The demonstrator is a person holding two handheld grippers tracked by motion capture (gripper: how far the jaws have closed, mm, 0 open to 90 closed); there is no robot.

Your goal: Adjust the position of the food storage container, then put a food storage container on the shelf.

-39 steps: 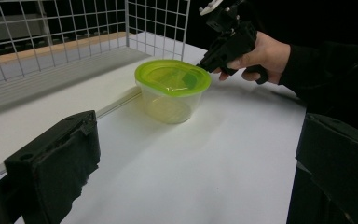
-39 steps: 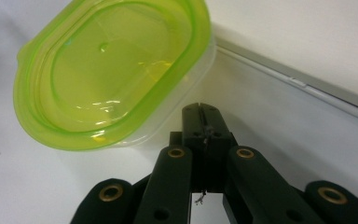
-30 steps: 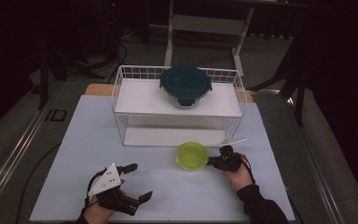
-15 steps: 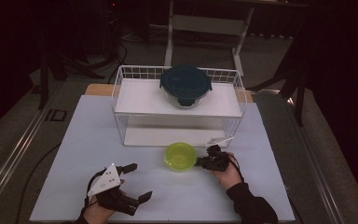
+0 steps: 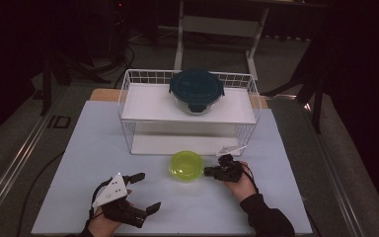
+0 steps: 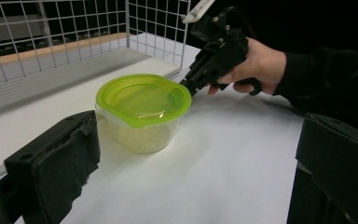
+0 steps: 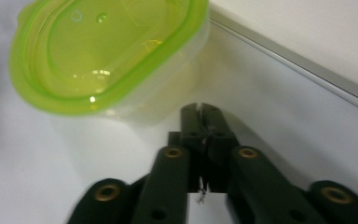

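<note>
The right tool [image 5: 208, 172] lies low on the bench [image 5: 286, 197], its jaws all but pressed together with nothing between them after just easing apart a little, tips just beside the tub [image 5: 186, 165] with the green lid [image 6: 143, 97]. The tub stands before the wire rack [image 5: 128, 129]. The left tool [image 5: 148, 192] rests spread wide, well apart from it
</note>
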